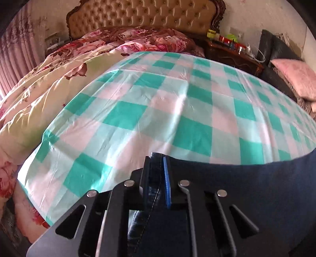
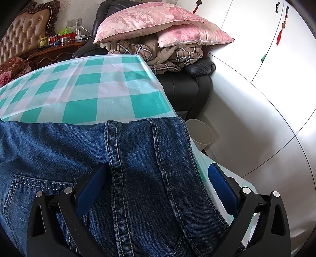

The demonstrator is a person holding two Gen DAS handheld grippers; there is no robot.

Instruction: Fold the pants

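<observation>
Dark blue jeans [image 2: 138, 150] lie at the near edge of a green-and-pink checked cloth [image 1: 158, 102] on a bed. In the left wrist view my left gripper [image 1: 157, 158] is shut on a stitched edge of the jeans [image 1: 246, 178], which spread to the right. In the right wrist view my right gripper [image 2: 158, 168] is open, its blue pads [image 2: 221, 181] standing either side of the jeans' seat seam and waistband near the cloth's right edge. A back pocket [image 2: 35, 189] shows at lower left.
A floral quilt [image 1: 45, 94] lies along the left of the bed below a tufted headboard [image 1: 146, 13]. A nightstand [image 1: 233, 51] with small items stands at back. A black chair [image 2: 189, 87] holds pink pillows [image 2: 158, 25] and blankets. A white bin [image 2: 199, 132] is on the floor.
</observation>
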